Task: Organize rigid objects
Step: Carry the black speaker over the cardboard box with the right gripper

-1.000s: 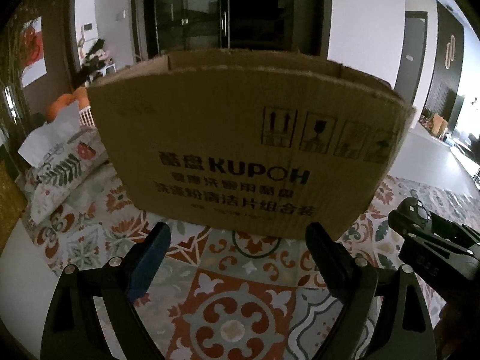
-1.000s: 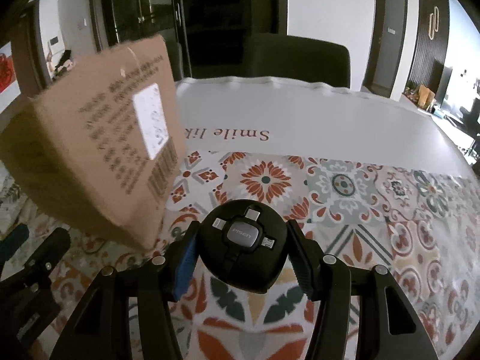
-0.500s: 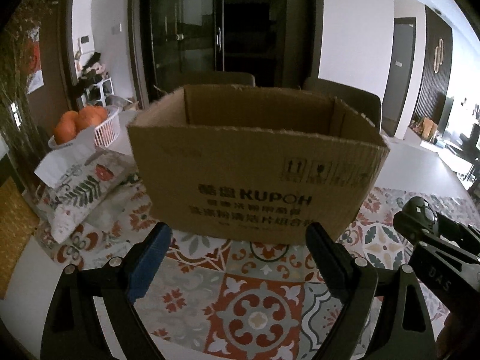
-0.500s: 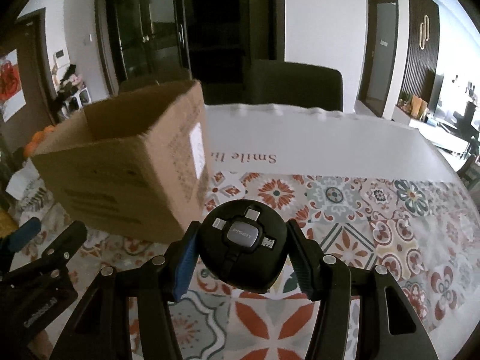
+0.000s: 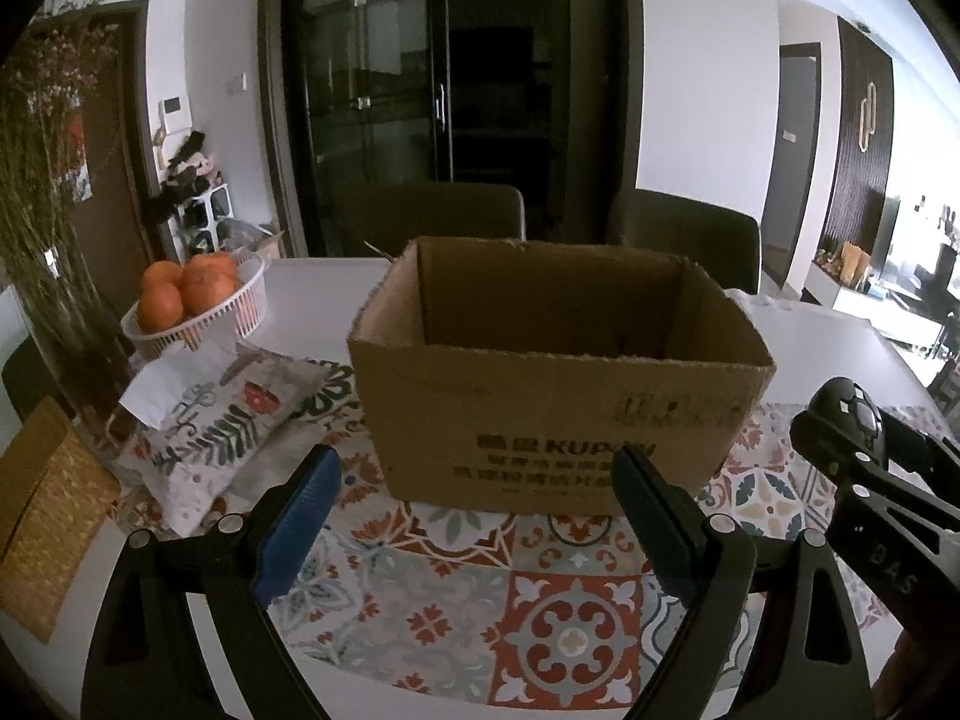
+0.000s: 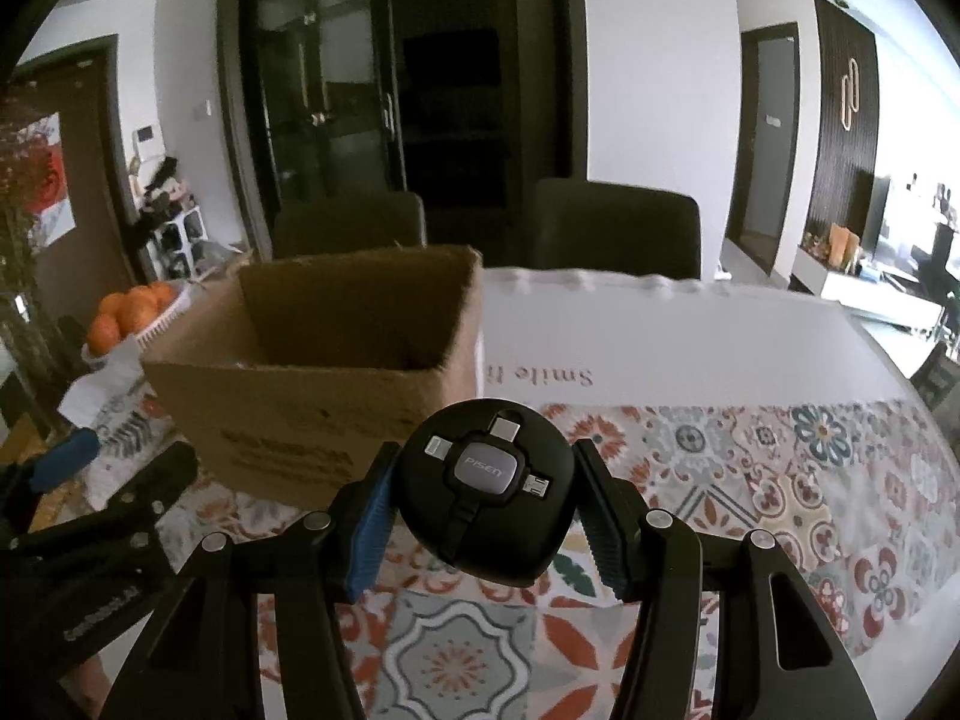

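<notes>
Right wrist view: the right gripper (image 6: 483, 516) holds a round black cable hub (image 6: 486, 501) at lower centre, jaws closed on its two sides. It looks stiff, light and smooth, so the side hold on the widest part is sensible; the small plugs on top should not be squeezed. The open box (image 6: 312, 396) stands at centre left on the worktop (image 6: 690, 324); its inside is probably empty. The left gripper (image 5: 474, 498) points down toward the box, jaws wide with nothing between.

A home dining room: white table (image 5: 312, 276) under patterned floral tablecloth (image 5: 480, 588), white basket of oranges (image 5: 198, 306) far left, dark upholstered chairs (image 6: 618, 228) beyond.
</notes>
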A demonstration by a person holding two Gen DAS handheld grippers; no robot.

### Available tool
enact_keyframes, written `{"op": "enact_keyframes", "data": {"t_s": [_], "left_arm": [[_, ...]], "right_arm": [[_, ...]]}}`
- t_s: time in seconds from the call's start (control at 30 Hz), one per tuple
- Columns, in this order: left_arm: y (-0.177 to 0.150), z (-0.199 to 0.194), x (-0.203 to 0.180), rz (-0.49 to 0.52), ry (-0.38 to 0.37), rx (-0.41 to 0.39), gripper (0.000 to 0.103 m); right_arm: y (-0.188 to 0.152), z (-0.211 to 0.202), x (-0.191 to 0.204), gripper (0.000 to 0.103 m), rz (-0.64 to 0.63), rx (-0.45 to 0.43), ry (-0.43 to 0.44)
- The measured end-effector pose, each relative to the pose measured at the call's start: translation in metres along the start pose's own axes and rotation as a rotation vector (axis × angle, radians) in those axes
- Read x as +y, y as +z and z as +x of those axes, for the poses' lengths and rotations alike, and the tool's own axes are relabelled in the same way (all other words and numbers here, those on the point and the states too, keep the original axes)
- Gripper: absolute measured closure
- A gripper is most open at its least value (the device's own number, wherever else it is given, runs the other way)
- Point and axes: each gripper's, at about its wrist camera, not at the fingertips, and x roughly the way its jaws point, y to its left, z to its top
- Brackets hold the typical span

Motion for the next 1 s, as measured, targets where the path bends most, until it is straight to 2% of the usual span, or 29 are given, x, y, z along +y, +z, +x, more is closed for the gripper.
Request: {"op": "enact_keyframes", "data": {"t_s": [0.23,0.53,0.73,1.0], "left_arm": [[0.014,-0.018,0.012,0.042,-0.016,-0.049,0.01],[0.039,-0.032,0.021,0.103,-0.049,-0.104,0.004],[0.057,-0.034,0.029,0.111,-0.058,-0.131,0.0],[0.077,-0.025,0.041,0.107,-0.039,-0.146,0.0]], "right_arm": [[0.012,-0.015,0.017,0.046,-0.01,-0.037,0.017],[0.031,-0.027,0.031,0.046,-0.006,-0.082,0.02],[0.044,-0.028,0.041,0.046,0.001,-0.107,0.032],[0.064,-0.019,0.051,0.046,0.003,-0.122,0.035]]}}
